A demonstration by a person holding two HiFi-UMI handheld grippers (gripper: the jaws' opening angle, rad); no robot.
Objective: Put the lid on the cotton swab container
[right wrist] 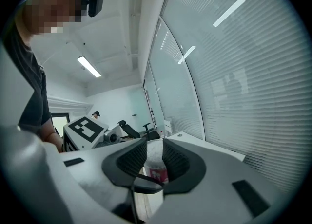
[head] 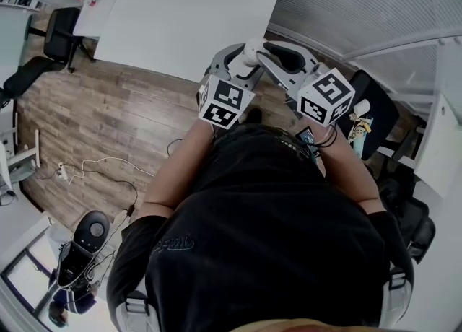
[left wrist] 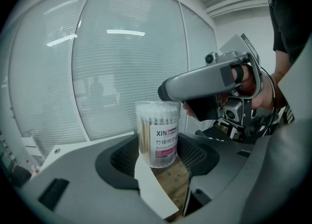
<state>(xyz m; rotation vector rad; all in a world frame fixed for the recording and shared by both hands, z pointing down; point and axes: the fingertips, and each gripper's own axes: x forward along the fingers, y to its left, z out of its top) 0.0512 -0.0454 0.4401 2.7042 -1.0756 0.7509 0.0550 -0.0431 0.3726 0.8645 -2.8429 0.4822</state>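
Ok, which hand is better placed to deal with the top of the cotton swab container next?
Right, probably. The left tongs grip the cotton swab container upright by its labelled body, steadying it. The right tongs are already closed on its top end, so they can work there directly.

container (left wrist: 157,130) between left tool (left wrist: 159,142) jaws | right tool (right wrist: 154,146) at its top, seemingly on lid (right wrist: 155,154)

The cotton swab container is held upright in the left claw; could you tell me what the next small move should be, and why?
Probably press the right claw gently down to seat the lid. The left claw holds the cotton swab container upright, and the right claw looks closed on the lid at its top, so only pushing it home seems left.
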